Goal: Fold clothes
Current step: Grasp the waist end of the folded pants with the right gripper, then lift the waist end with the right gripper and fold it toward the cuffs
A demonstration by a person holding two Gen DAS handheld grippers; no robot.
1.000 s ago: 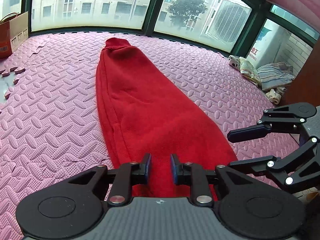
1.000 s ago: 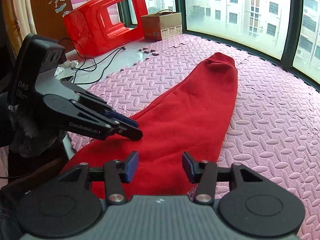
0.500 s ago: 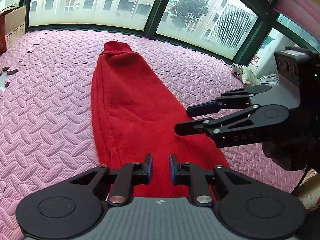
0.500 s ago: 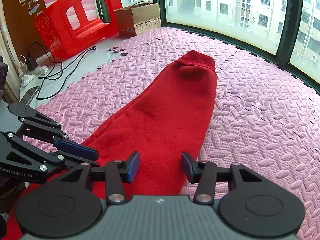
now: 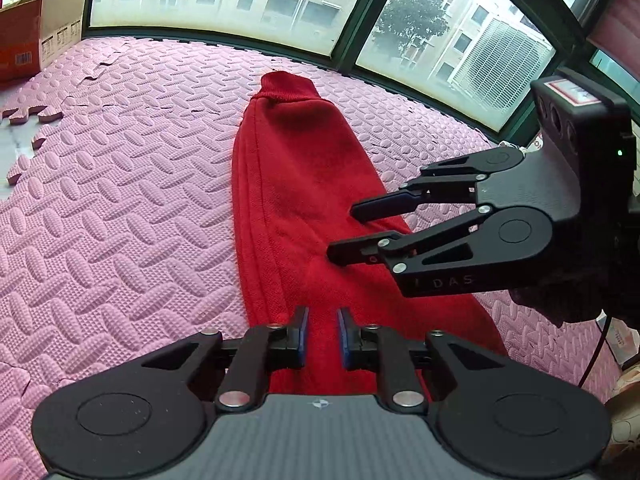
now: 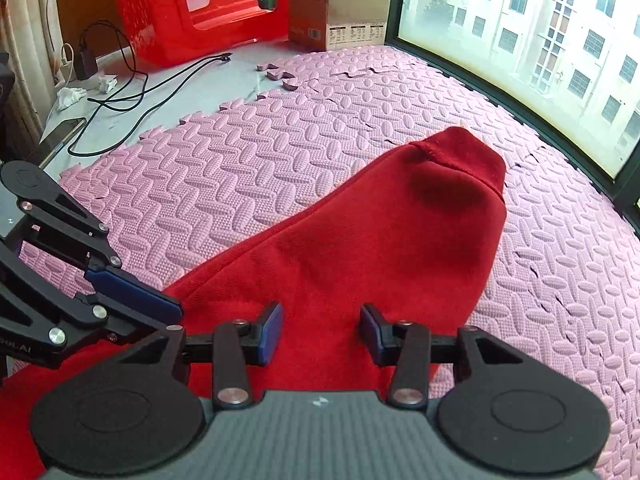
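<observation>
Open room: pink foam mat point(image 5: 120, 208) stretches bare to the left of the red garment point(image 5: 304, 208) and beyond it up to the window frame point(image 5: 344, 52); the mat's jigsaw edge point(image 6: 224, 112) gives way to bare grey floor point(image 6: 192, 80) on the far left
Garment place: lies flat on the mat, running from under both claws away toward the window
Long axis: narrow ribbed end point(image 5: 286, 88) points at the window, wide end sits near the claws; a seam runs lengthwise near the left edge
Left claw point(image 5: 322, 334): blue pads a narrow gap apart, nothing between them, hovering over the wide end of the garment
Right claw point(image 6: 320, 330): parted wider, holding nothing, above the red cloth; in the left view it reaches in from the right over the garment's right side
Between claws: close together, the right one ahead of the left
Around: cardboard box point(image 6: 340, 16) and red plastic furniture point(image 6: 192, 8) past the mat edge by the window; black cables point(image 6: 132, 84) trail over the grey floor
In the way: nothing lies on the garment
</observation>
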